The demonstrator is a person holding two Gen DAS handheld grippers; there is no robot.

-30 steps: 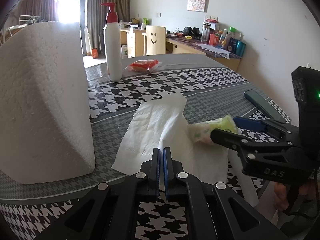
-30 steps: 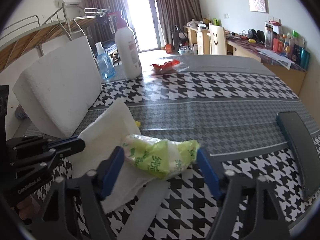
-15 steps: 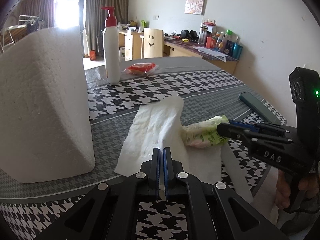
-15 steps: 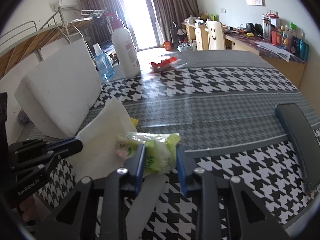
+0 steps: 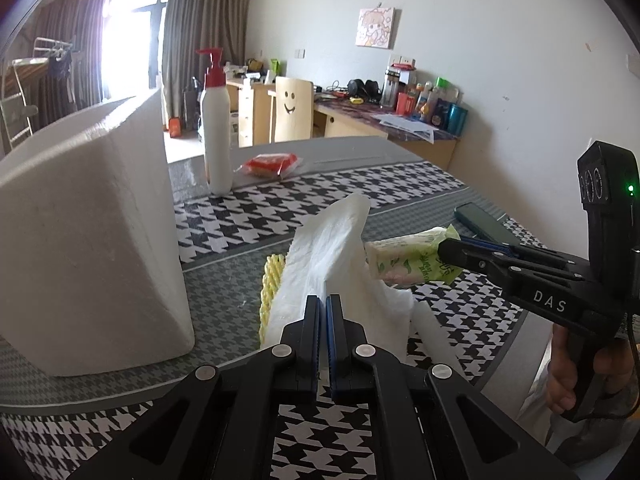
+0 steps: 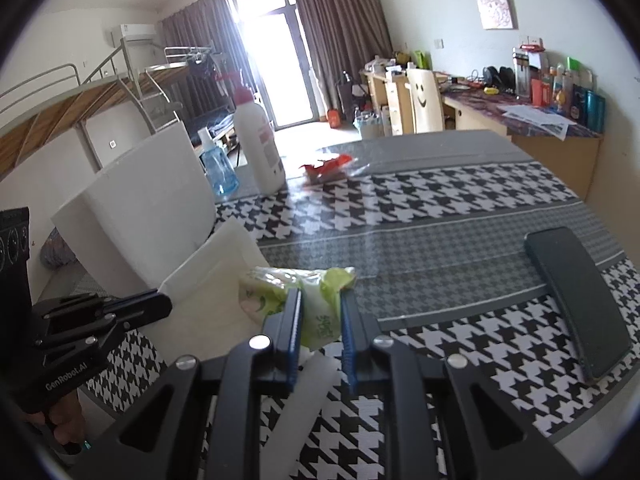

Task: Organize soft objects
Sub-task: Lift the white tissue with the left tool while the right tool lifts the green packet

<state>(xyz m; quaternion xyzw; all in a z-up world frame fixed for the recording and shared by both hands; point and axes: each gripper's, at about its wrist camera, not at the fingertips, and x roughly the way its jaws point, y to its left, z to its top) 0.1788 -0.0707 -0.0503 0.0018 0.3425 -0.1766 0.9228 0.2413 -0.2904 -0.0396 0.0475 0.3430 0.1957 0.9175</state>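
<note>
Left gripper (image 5: 323, 308) clamps white paper sheet (image 5: 332, 240), right of foam block (image 5: 88, 232). Right gripper (image 6: 320, 312) just closed, pinching green tissue pack (image 6: 296, 288) beside sheet.

Soft paper, glossy plastic, matt foam.
Crinkled white paper towel (image 5: 332, 248); shiny green plastic tissue pack (image 6: 296, 292); grainy white block (image 5: 88, 236), probably foam; smooth, reflective houndstooth desk (image 6: 460, 208) cover.
</note>
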